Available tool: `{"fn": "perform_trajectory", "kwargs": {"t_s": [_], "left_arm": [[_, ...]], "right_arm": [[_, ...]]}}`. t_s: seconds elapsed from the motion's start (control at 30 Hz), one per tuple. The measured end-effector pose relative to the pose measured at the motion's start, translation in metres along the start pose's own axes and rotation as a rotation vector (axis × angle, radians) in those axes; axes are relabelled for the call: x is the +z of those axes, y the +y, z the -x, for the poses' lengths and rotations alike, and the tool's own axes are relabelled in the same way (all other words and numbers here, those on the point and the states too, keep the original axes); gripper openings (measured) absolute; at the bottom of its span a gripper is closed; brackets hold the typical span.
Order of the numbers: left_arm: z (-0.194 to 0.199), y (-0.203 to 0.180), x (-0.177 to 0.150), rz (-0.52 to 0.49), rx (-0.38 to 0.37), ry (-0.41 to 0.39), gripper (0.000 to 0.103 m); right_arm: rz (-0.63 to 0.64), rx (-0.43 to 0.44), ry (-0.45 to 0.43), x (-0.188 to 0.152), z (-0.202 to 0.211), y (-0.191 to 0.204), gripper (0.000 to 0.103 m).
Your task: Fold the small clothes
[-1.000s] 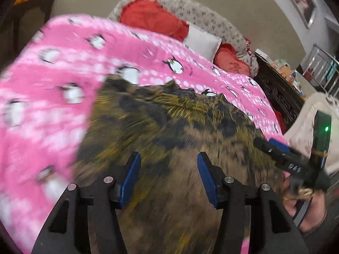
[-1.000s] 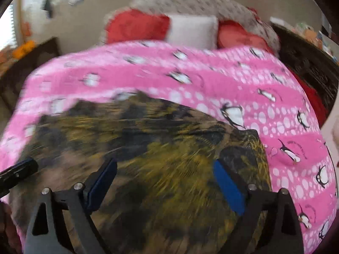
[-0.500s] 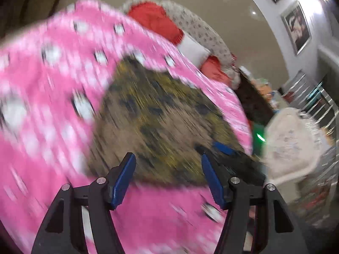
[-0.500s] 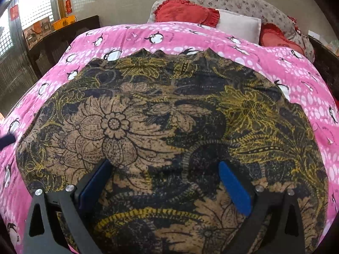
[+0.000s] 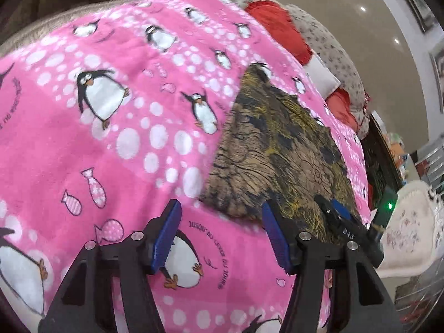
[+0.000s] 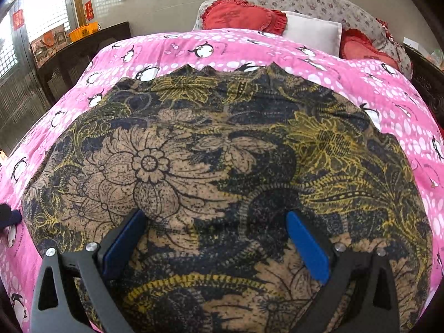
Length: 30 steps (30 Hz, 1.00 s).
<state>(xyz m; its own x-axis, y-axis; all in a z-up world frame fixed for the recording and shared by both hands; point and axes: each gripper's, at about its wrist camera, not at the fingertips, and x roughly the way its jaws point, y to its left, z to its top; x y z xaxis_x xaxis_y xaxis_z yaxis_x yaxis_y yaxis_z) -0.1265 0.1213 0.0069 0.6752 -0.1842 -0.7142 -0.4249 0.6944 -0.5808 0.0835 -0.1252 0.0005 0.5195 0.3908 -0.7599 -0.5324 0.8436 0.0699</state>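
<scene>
Batik-patterned cloth (image 6: 222, 166) lay flat on the pink penguin blanket (image 5: 97, 138), filling the centre of the right wrist view. Right gripper (image 6: 216, 238) hovered over it, jaws wide apart and empty. Left gripper (image 5: 220, 233) stood partly open at the cloth's lower left corner, holding nothing.
</scene>
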Motion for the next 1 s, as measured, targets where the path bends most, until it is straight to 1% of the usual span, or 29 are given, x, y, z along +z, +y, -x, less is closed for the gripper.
{"fn": "perform_trajectory", "kwargs": {"t_s": [0.03, 0.07, 0.1, 0.2, 0.33, 0.4, 0.43, 0.5, 0.53, 0.57, 0.63, 0.67, 0.7, 0.73, 0.77, 0.8, 0.83, 0.87, 0.9, 0.93, 0.97, 1.0], "left_arm": [[-0.005, -0.001, 0.003, -0.001, -0.006, 0.014, 0.042], [-0.011, -0.004, 0.005, -0.013, -0.031, 0.028, 0.048], [-0.016, -0.005, 0.007, -0.012, -0.081, 0.048, 0.05], [-0.024, -0.001, 0.011, 0.071, -0.234, 0.099, 0.05], [-0.027, 0.002, 0.011, 0.152, -0.342, 0.129, 0.05], [-0.029, 0.0, 0.015, 0.154, -0.342, 0.141, 0.05], [-0.028, 0.002, 0.02, 0.166, -0.345, 0.13, 0.047], [-0.029, 0.015, 0.033, 0.222, -0.339, 0.071, 0.042], [-0.031, 0.02, 0.035, 0.258, -0.343, 0.068, 0.036], [-0.034, 0.02, 0.036, 0.272, -0.351, 0.088, 0.036], [-0.037, 0.007, 0.031, 0.215, -0.361, 0.131, 0.036], [-0.04, -0.003, 0.024, 0.178, -0.377, 0.173, 0.036], [-0.038, -0.006, 0.021, 0.155, -0.372, 0.179, 0.036], [-0.037, -0.008, 0.022, 0.137, -0.367, 0.176, 0.036], [-0.037, -0.005, 0.026, 0.143, -0.373, 0.17, 0.036], [-0.038, 0.002, 0.031, 0.172, -0.369, 0.148, 0.036], [-0.038, 0.009, 0.035, 0.195, -0.359, 0.126, 0.033], [-0.04, 0.014, 0.037, 0.216, -0.354, 0.125, 0.028], [-0.042, 0.014, 0.037, 0.215, -0.34, 0.141, 0.026], [-0.043, 0.01, 0.035, 0.186, -0.323, 0.146, 0.025], [-0.041, 0.001, 0.031, 0.124, -0.293, 0.144, 0.023], [-0.04, -0.002, 0.029, 0.093, -0.271, 0.139, 0.018]], "right_arm": [[0.001, -0.001, 0.0, 0.0, 0.0, 0.0, 0.103], [0.001, -0.002, 0.0, 0.0, 0.0, 0.0, 0.103], [0.001, -0.002, 0.0, 0.0, 0.0, 0.0, 0.103], [0.002, -0.002, 0.0, 0.0, 0.0, 0.0, 0.103], [0.004, -0.008, -0.003, 0.0, 0.002, 0.001, 0.103], [0.005, -0.01, -0.003, 0.0, 0.002, 0.001, 0.103], [0.004, -0.008, -0.003, 0.0, 0.002, 0.0, 0.103], [0.004, -0.009, -0.004, 0.0, 0.002, 0.001, 0.103], [0.005, -0.01, -0.004, 0.0, 0.002, 0.001, 0.103], [0.004, -0.009, -0.004, 0.0, 0.002, 0.001, 0.103], [0.004, -0.009, -0.004, 0.0, 0.002, 0.0, 0.103], [0.004, -0.009, -0.004, 0.0, 0.002, 0.001, 0.103], [0.004, -0.01, -0.004, 0.0, 0.002, 0.001, 0.103], [0.004, -0.01, -0.003, 0.0, 0.002, 0.001, 0.103], [0.004, -0.009, -0.004, 0.0, 0.002, 0.0, 0.103], [0.004, -0.009, -0.004, 0.0, 0.002, 0.0, 0.103], [0.005, -0.009, -0.004, 0.0, 0.002, 0.0, 0.103], [0.005, -0.01, -0.003, 0.0, 0.002, 0.0, 0.103], [0.004, -0.009, -0.003, 0.0, 0.002, 0.0, 0.103], [0.004, -0.01, -0.003, 0.0, 0.001, 0.001, 0.103], [0.004, -0.01, -0.003, 0.0, 0.001, 0.0, 0.103], [0.004, -0.01, -0.003, 0.0, 0.001, 0.0, 0.103]]}}
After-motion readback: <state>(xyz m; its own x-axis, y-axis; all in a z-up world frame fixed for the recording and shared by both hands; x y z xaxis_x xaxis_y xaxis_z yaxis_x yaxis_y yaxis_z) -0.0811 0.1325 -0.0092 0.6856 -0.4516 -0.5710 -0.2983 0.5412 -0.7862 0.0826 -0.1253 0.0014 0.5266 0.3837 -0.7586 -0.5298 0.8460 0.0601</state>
